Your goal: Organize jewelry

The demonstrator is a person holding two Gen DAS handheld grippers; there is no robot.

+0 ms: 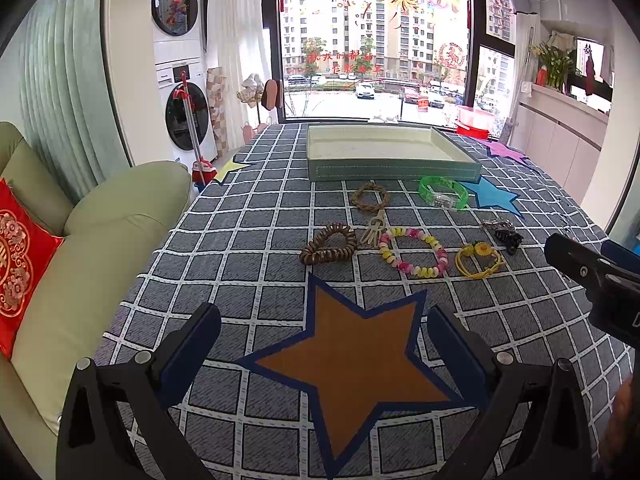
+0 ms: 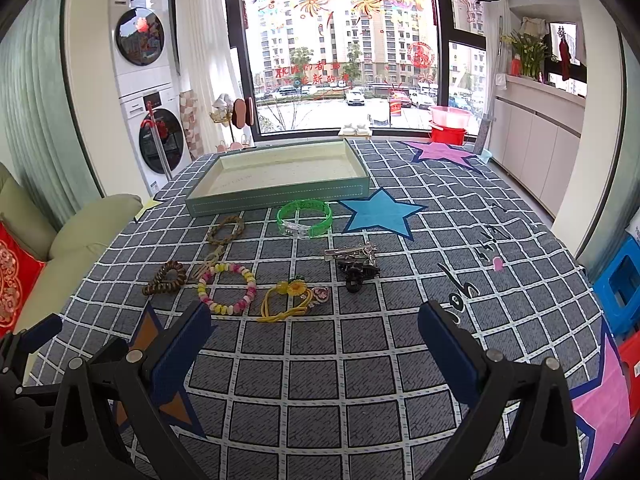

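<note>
Hand-held grippers, left (image 1: 320,344) and right (image 2: 316,340), hang wide open and empty over the near edge of a checked surface (image 2: 360,380), neither touching anything. Between the left one's spread fingers lies only an orange star (image 1: 360,368) printed on the cloth; the right one frames bare grid squares.

Beyond them, all the jewelry lies loose on the cloth. A green bangle (image 2: 305,218) sits just beside the front wall of a shallow tray (image 2: 280,196) at the far side of the surface, with a braided bracelet (image 2: 226,229) to its left. Nearer the grippers, in a rough row, are a brown bead bracelet (image 2: 166,277), a pink-and-yellow bead bracelet (image 2: 227,288), a yellow cord piece with a flower (image 2: 286,298) and a black claw clip (image 2: 357,272), a silver clip (image 2: 352,250) touching it from behind. A blue star (image 2: 380,214) marks the cloth to the right of the bangle.

Judged from this, sorting has not yet begun: the tray's pale floor appears bare, and every piece remains to be lifted in. The row of bracelets lies nearest the open fingers and looks the likely place to start; the flat cords and thin clip may prove hard to pinch off the cloth.
</note>
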